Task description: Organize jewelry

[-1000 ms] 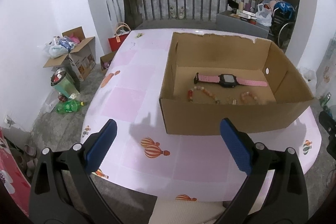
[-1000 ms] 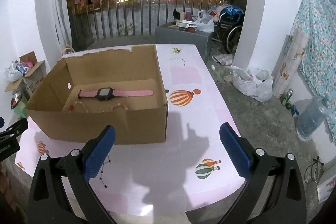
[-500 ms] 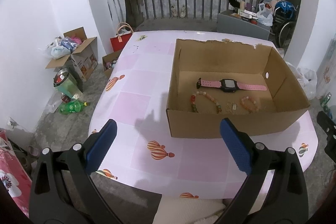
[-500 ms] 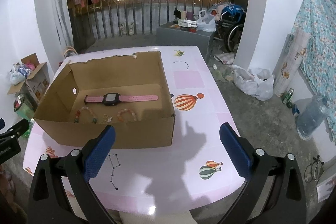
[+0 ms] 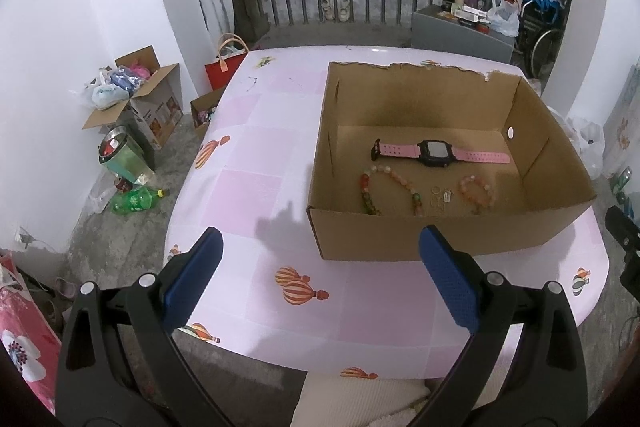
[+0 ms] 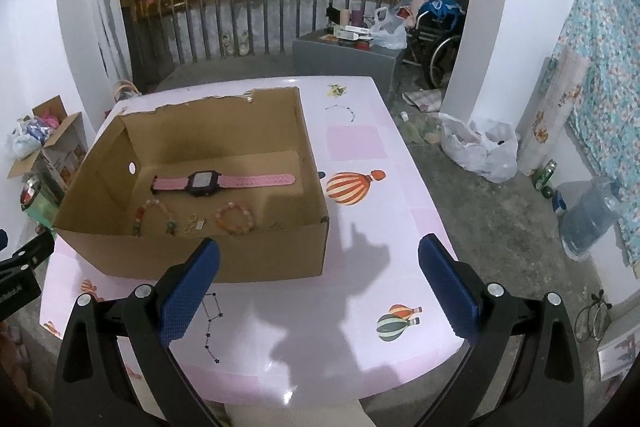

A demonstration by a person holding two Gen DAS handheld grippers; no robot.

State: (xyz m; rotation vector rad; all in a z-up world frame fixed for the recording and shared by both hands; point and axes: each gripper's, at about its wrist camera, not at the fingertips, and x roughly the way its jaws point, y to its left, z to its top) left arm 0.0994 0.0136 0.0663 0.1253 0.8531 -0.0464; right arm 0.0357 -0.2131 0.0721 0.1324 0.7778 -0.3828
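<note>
Both units above the near edge of the table (image 5: 256, 195), clear of all items. Left hand-held gripper (image 5: 320, 283): jaws spread wide, blue pads (image 5: 192, 279) with nothing between them. Right hand-held gripper (image 6: 318, 291): same, wide apart and empty, pads (image 6: 448, 291) over the near right part of the table. Cardboard box (image 5: 440, 239), open-topped, torn along its far rim, stands on the pink balloon-print table toward the right side as the left camera sees it; its near wall is set back from the near table edge. Contents, all on the box floor: pink-strapped watch (image 5: 436, 153) with black face, laid flat and stretched out toward the far wall; long bead strand (image 5: 390, 181) in an arch, near the box's left wall in the left wrist view; small metal rings with a tag (image 5: 440, 195) just beside it; orange bead bracelet (image 5: 476, 193) next along. In the right wrist view the same row reads strand (image 6: 154, 215), rings (image 6: 195, 224), bracelet (image 6: 236, 219), with the watch (image 6: 204, 183) behind.
</note>
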